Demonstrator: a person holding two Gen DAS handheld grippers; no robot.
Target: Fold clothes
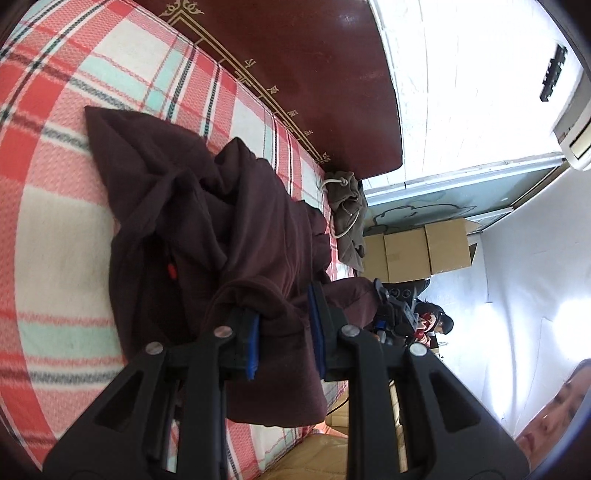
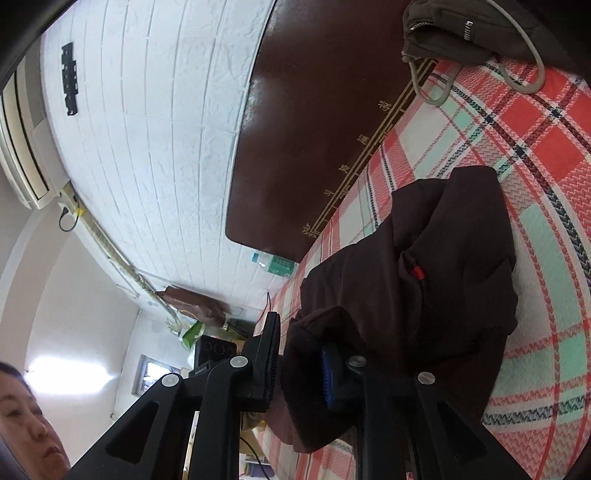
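A dark maroon garment point(image 1: 229, 229) lies crumpled on the plaid bedspread point(image 1: 66, 206), a small red tab point(image 1: 170, 271) showing on it. In the left wrist view my left gripper point(image 1: 285, 338) is shut on a thick bunched edge of this garment, the cloth filling the gap between the blue pads point(image 1: 253, 343). In the right wrist view the same maroon garment point(image 2: 443, 266) stretches ahead, and my right gripper point(image 2: 301, 363) is shut on another bunched edge that drapes over one finger. The right gripper point(image 1: 393, 308) also shows in the left wrist view, just beyond the garment's edge.
An olive-grey garment point(image 1: 347, 218) with a white drawstring lies by the dark wooden headboard point(image 1: 295, 55); the right wrist view has it as the olive-grey garment point(image 2: 461, 29). Cardboard boxes point(image 1: 417, 251) stand past the bed. A person's face sits at each frame's lower edge.
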